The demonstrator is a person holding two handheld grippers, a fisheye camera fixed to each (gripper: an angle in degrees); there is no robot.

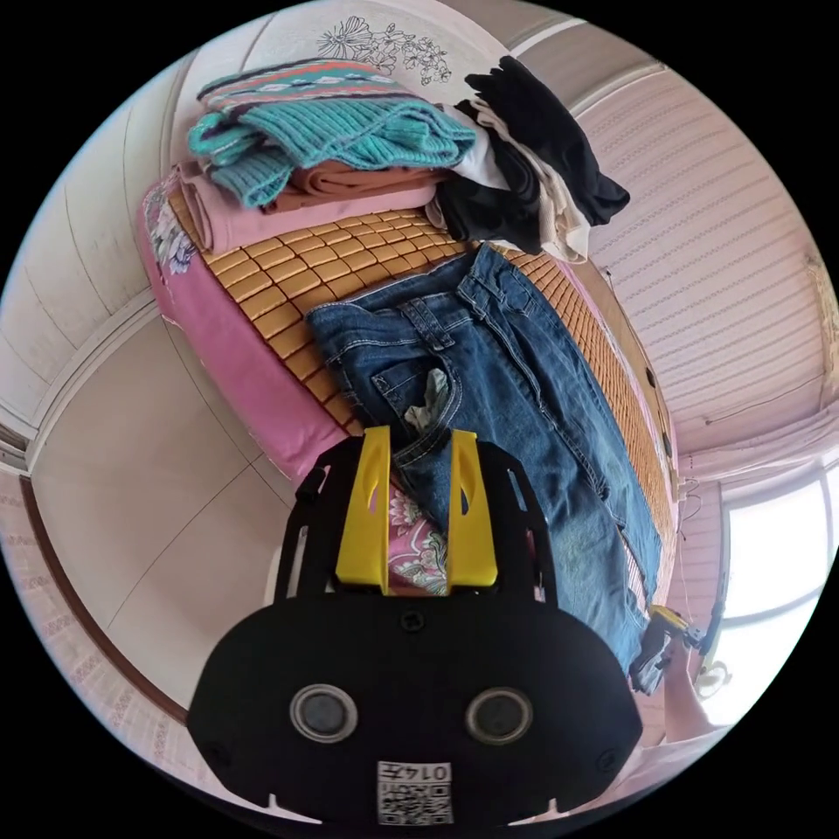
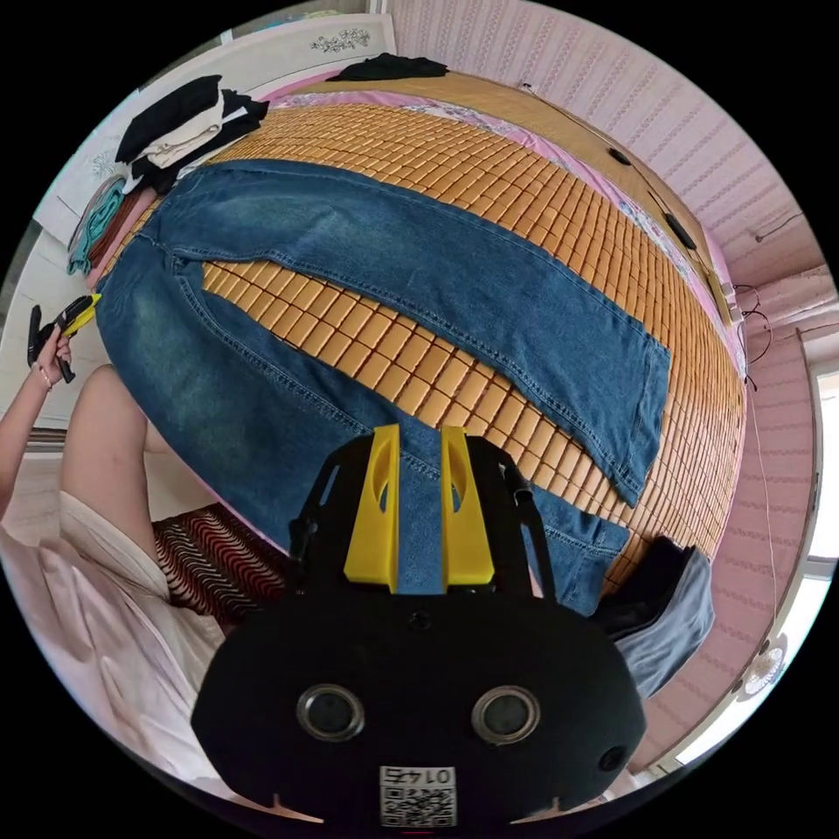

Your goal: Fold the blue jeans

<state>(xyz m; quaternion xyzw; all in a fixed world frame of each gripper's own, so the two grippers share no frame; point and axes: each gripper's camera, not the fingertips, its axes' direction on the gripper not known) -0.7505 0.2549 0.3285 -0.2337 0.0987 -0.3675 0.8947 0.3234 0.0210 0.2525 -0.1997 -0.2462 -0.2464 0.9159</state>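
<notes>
Two yellow-jawed grippers hang over the near edge of the bed: the left gripper [image 1: 418,437] and right gripper [image 2: 418,433], both with jaws spread, gripping nothing. Blue jeans [image 2: 367,288] lie flat on the bamboo mat [image 2: 524,166], legs splayed apart. At the mat's far end sit folded clothes [image 1: 323,140] and a dark pile [image 1: 533,157]. Pink striped walls [image 1: 725,262] stand beyond.

A woven bamboo mat of small amber tiles [image 1: 350,253] covers a pink flowered mattress [image 1: 253,376], bearing at one end a stack of folded knitwear topped by a teal ribbed sweater [image 1: 350,135] just beside a heap of black and cream garments [image 1: 533,166].
</notes>
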